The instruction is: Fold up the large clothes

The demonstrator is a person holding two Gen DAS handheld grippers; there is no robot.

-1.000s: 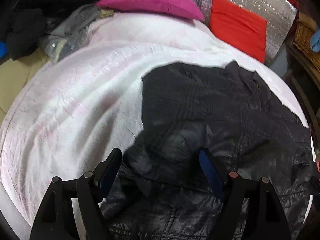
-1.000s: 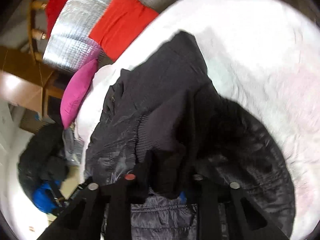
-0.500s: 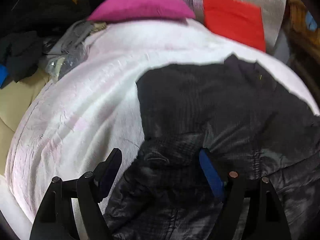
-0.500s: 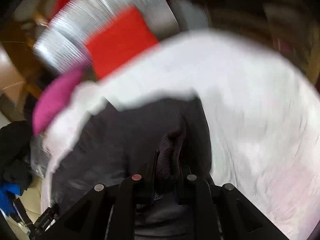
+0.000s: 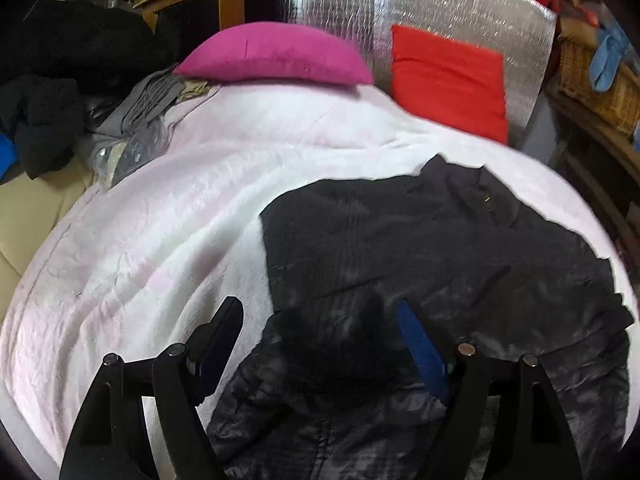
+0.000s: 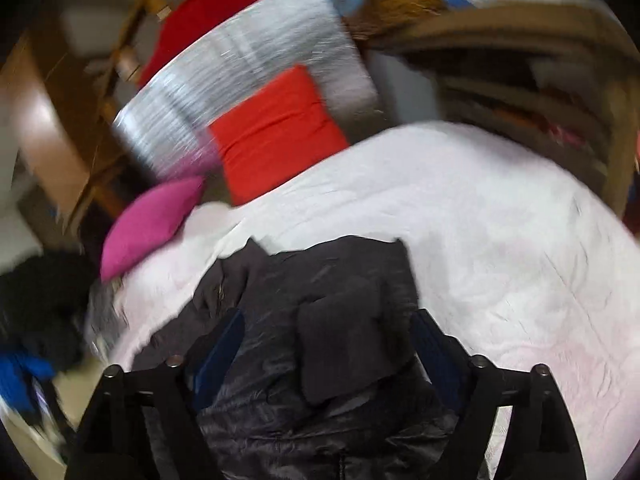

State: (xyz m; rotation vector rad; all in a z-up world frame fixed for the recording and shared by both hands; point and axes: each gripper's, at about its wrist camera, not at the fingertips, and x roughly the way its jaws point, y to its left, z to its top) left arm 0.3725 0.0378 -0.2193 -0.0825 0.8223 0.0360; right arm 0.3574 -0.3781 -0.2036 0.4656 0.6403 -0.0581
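Note:
A large black padded jacket (image 5: 420, 264) lies spread on a white fluffy blanket (image 5: 160, 248) covering a bed. My left gripper (image 5: 320, 316) hovers above the jacket's near part, jaws wide apart, with nothing pinched between them. In the right wrist view the same jacket (image 6: 320, 320) lies below my right gripper (image 6: 328, 328), with a sleeve cuff (image 6: 340, 340) folded over its middle. The right jaws are opening; the cuff lies loose on the jacket under the gap, with neither pad touching it. This view is blurred.
A magenta pillow (image 5: 276, 56) and a red cushion (image 5: 448, 80) sit at the bed's head against a silver foil panel (image 5: 440, 4). Dark and grey clothes (image 5: 60, 92) pile up at the left. Wicker baskets (image 5: 600, 80) stand on shelves at the right.
My right gripper was shut on the jacket's sleeve; it has let go, opened wide and lifted away, leaving the cuff on the jacket. The left gripper stayed open and drew back slightly.

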